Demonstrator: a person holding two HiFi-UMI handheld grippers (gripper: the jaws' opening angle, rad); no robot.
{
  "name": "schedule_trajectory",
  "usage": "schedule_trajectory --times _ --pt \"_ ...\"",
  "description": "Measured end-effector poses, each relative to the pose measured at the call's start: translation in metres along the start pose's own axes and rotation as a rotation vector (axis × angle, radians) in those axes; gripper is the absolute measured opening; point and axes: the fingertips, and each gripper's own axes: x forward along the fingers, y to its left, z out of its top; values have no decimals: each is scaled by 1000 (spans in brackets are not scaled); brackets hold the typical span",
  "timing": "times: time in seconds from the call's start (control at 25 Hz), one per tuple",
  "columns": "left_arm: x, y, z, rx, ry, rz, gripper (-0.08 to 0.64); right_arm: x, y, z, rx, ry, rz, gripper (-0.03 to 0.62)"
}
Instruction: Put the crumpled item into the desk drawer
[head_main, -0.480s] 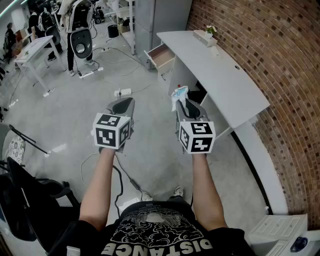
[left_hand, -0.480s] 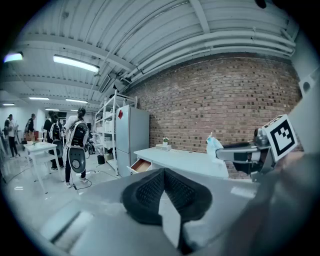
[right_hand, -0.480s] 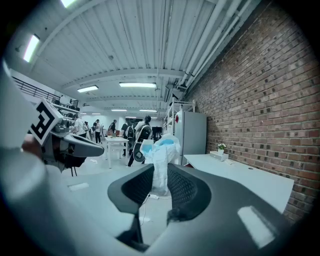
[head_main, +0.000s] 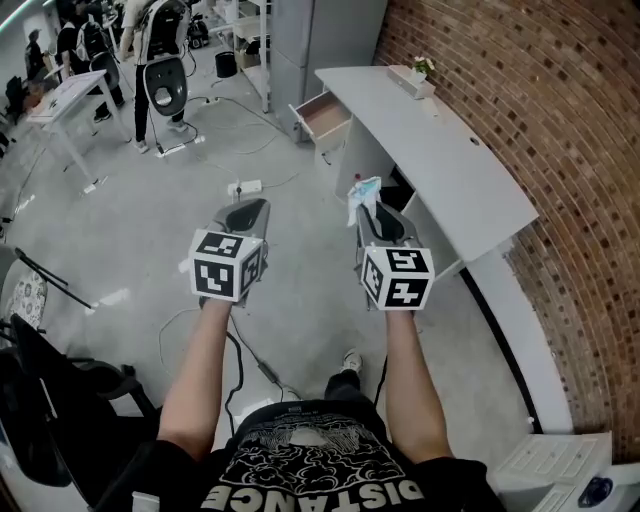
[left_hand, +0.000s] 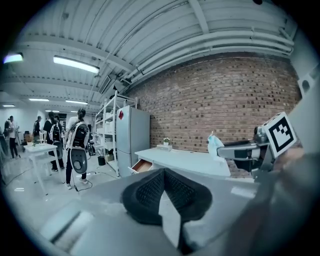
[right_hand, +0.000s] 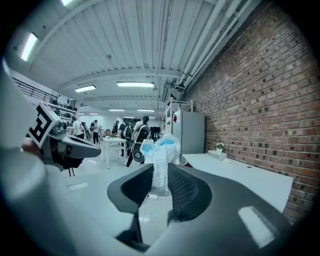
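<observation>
Head view | right gripper (head_main: 372, 212) is clamping the crumpled item (head_main: 362, 194), white and blue, which is sticking out past the jaw tips | left gripper (head_main: 247, 212) is keeping its jaws together with nothing between them | desk drawer (head_main: 322, 113) is standing open at 11 o'clock from the item, well apart | desk (head_main: 450, 170) is lying at 2 o'clock

To your right a brick wall (head_main: 520, 80), under you a pale grey floor (head_main: 130, 230) (a white power strip (head_main: 245, 186) lying on it), ahead a grey cabinet (head_main: 330, 40), a white table (head_main: 60, 97) far left, strip lights (left_hand: 75, 64) overhead
</observation>
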Motion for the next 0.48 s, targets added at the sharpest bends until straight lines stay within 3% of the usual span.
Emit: schedule_trajectory --times 0.48 --pt "59 0 13 4 11 -3 0 58 -35 0 19 -11 65 94"
